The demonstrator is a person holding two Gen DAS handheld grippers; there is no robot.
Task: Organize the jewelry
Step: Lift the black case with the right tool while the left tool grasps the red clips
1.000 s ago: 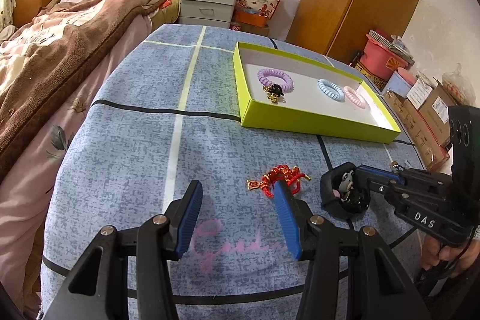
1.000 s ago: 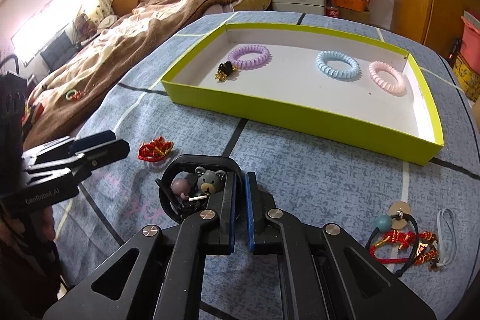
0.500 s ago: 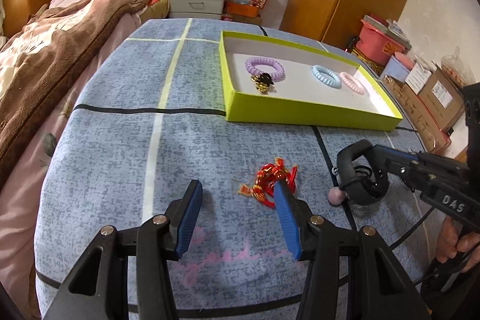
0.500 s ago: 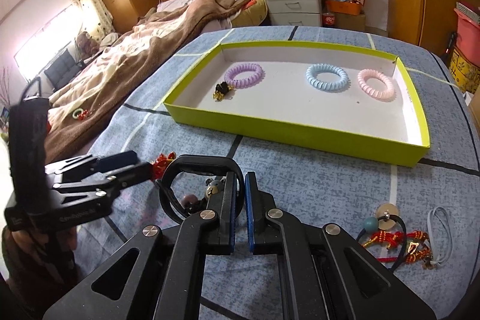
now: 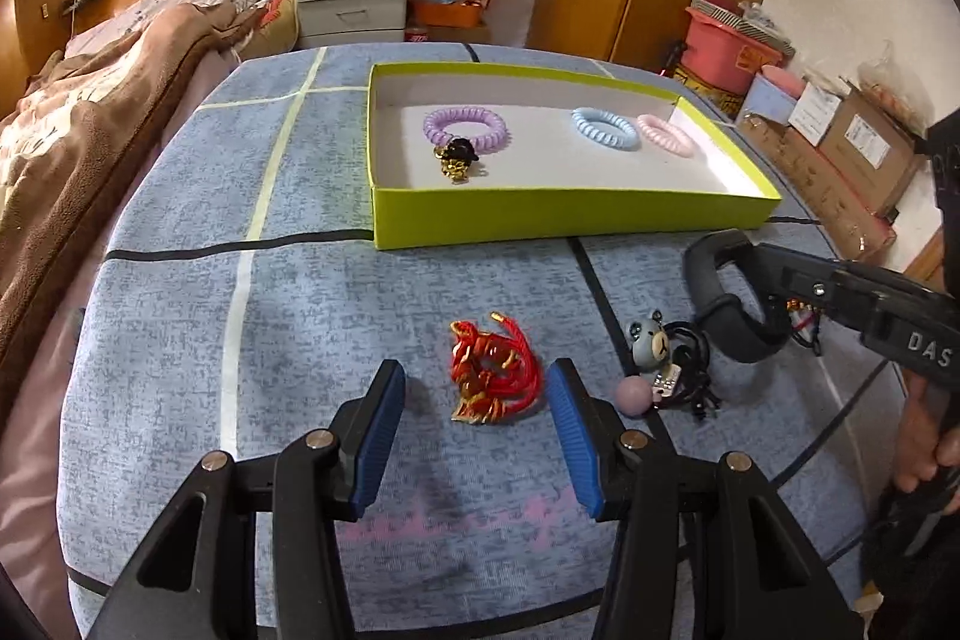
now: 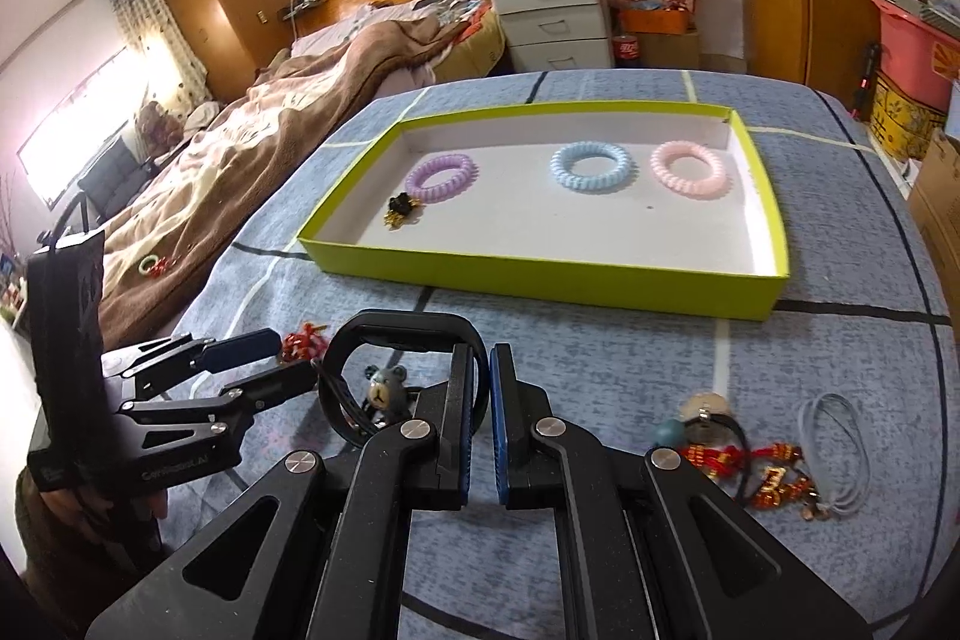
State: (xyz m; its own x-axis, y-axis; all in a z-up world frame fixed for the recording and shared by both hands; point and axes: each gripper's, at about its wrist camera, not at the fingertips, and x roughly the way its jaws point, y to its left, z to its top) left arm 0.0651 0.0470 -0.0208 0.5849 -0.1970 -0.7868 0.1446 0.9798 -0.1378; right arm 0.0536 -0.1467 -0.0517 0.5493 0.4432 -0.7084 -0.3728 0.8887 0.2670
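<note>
Left gripper (image 5: 474,415): fingers spread wide, empty, straddling the red knotted charm (image 5: 493,381) on the surface. Lower, centre, then close on the cord bundle. Right gripper (image 6: 483,418): fingers clamped on the black band (image 6: 384,334), lifted. Green tray (image 5: 540,214) lies at 12 o'clock.

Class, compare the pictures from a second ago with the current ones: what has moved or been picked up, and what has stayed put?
The right hand-held gripper, shut on the black band, has lifted it off the bear charm, which now lies uncovered on the cloth. The left hand-held gripper, open, has moved to straddle the red knot charm. The three coil ties in the green tray are unchanged.
</note>
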